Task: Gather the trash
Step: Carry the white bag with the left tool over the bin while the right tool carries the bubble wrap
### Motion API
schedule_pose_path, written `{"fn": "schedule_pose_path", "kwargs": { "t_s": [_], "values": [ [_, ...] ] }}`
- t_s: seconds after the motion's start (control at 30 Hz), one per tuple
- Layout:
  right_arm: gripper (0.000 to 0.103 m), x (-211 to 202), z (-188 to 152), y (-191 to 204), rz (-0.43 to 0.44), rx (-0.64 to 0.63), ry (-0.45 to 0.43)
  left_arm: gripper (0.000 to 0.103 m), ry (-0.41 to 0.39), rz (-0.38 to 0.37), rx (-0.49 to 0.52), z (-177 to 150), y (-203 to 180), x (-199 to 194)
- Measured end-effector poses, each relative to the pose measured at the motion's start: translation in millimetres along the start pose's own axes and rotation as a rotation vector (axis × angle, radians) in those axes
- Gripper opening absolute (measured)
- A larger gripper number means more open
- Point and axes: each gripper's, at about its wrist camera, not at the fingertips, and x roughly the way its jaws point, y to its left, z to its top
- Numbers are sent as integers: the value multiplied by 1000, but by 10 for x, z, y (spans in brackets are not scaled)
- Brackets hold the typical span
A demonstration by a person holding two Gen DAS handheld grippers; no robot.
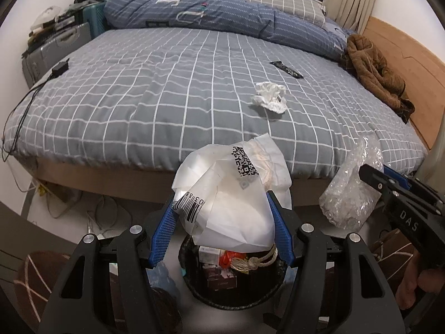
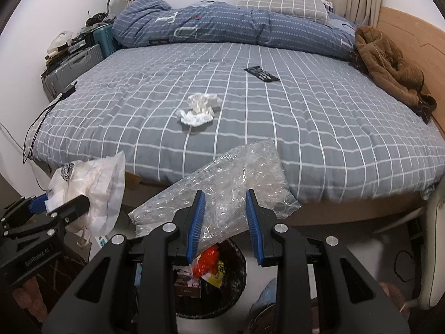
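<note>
My left gripper (image 1: 221, 200) is shut on a crumpled white bag (image 1: 230, 194) printed with a barcode and a QR code. It hangs just above a black trash bin (image 1: 192, 286) on the floor, which holds several boxes and wrappers. My right gripper (image 2: 225, 194) is shut on a sheet of clear bubble wrap (image 2: 222, 183), held over the same bin (image 2: 240, 275). Each gripper shows in the other's view: right gripper (image 1: 372, 176), left gripper (image 2: 59, 208). On the grey checked bed lie a crumpled white wad (image 1: 269, 96) (image 2: 198, 110) and a black wrapper (image 1: 286, 69) (image 2: 261, 73).
The bed's (image 2: 333, 139) front edge runs just beyond the bin. A brown coat (image 2: 389, 64) lies by the wooden headboard, a blue duvet (image 2: 222, 25) at the back. Suitcases (image 1: 55, 47) stand at the far left. Cables (image 1: 16, 117) hang off the bed's left corner.
</note>
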Motion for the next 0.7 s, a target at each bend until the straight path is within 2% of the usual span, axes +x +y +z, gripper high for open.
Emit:
{"fn": "schedule_pose_path", "kwargs": {
  "t_s": [0.17, 0.27, 0.43, 0.7],
  "values": [
    [29, 24, -181, 35, 11, 5, 40, 61, 13, 8, -15, -164, 37, -1],
    [29, 140, -320, 93, -3, -24, 63, 61, 44, 16, -13, -291, 71, 146],
    [29, 464, -514, 49, -3, -27, 118, 60, 95, 17, -2, -432, 114, 469],
    [30, 1067, -645, 44, 0, -12, 221, 60, 159, 23, 53, -474, 77, 1017]
  ]
}}
